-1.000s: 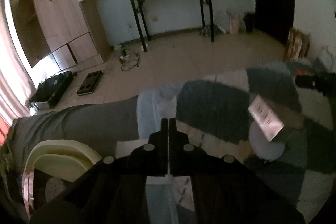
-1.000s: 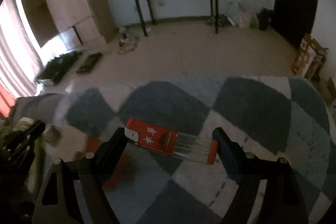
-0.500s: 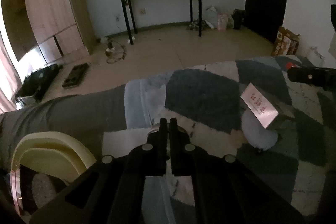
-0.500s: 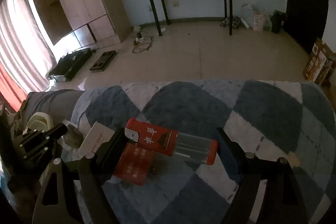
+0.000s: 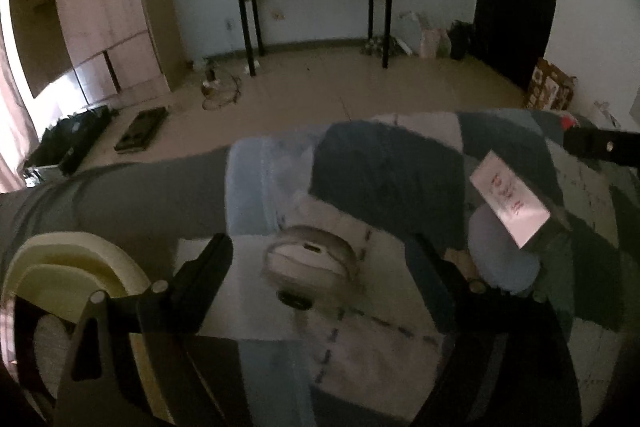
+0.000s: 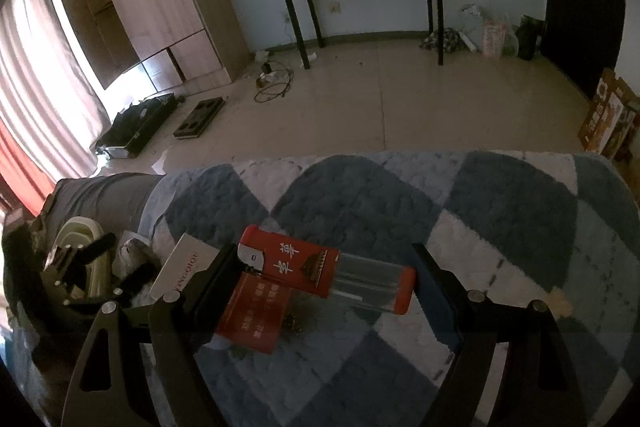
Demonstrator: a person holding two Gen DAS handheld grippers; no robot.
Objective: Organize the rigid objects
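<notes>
Cream basin (image 5: pixel 76 267) sits at the far left of the left wrist view. Next to it the left gripper (image 5: pixel 320 259) is opening, its jaws standing clear on either side of a round white case (image 5: pixel 310 263) that lies on the checkered blanket (image 5: pixel 392 171), touching neither. Further right a white card box (image 5: pixel 508 203) leans on a bluish lump. In the right wrist view, the right gripper (image 6: pixel 324 271) is clenched end to end on a large red lighter (image 6: pixel 320 273), held above a flat red packet (image 6: pixel 254 313) on the blanket.
</notes>
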